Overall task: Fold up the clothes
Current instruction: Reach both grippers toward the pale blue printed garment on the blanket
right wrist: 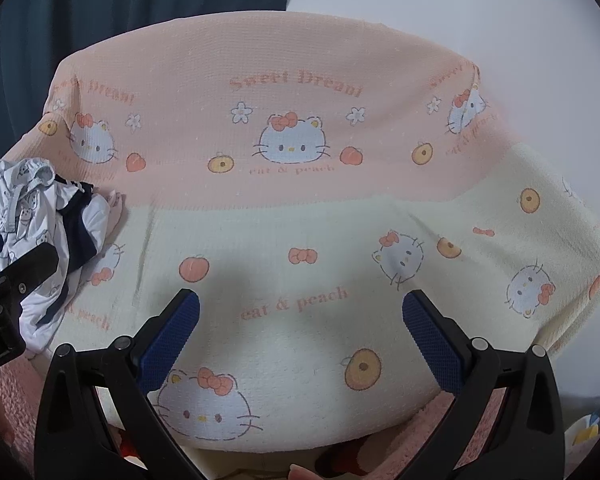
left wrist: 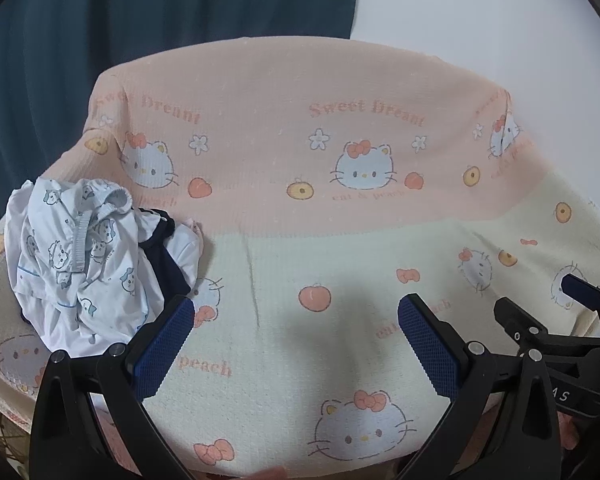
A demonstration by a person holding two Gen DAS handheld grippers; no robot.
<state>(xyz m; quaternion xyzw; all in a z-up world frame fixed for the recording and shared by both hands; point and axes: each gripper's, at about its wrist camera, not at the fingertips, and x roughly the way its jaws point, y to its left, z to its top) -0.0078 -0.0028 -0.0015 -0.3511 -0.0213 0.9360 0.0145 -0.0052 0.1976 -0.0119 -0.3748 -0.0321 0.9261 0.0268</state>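
Observation:
A crumpled pile of clothes lies at the left of a table covered by a pink and cream cat-and-peach blanket. The pile holds a white garment printed with small blue animals and a white piece with navy trim. The pile also shows at the left edge of the right wrist view. My left gripper is open and empty above the blanket's near part, just right of the pile. My right gripper is open and empty over the cream part; it shows in the left wrist view.
A dark teal curtain hangs behind the table at the left, with a white wall at the right. A pink fuzzy fabric lies below the table's near edge. The left gripper's body sits beside the pile.

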